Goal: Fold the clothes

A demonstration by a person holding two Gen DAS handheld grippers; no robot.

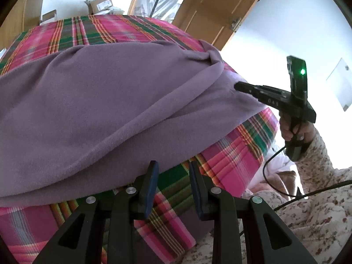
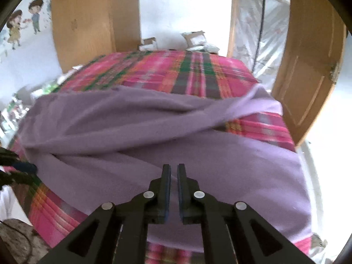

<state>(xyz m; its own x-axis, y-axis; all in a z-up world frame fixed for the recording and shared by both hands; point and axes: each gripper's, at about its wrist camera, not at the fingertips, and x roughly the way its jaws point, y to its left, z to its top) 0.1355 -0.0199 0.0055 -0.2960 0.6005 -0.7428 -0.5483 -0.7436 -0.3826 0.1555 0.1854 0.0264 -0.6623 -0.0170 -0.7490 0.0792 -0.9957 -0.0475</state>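
On the plaid bedcover (image 1: 231, 160), the purple fleece garment (image 1: 99, 110) is lying spread and rumpled, twisted at its far right corner. I am holding my left gripper (image 1: 173, 187) released just off the near hem, while my right gripper (image 2: 174, 189) is nearly clenched over the cloth; whether it is pinching any, I cannot tell. Judgement: I should be taking both hem corners and lifting evenly to shake out that twist.

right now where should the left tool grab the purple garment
Take the purple garment by its near hem, coming low from the bed's front side: that edge lies flat on the plaid cover just ahead of the open left tool.
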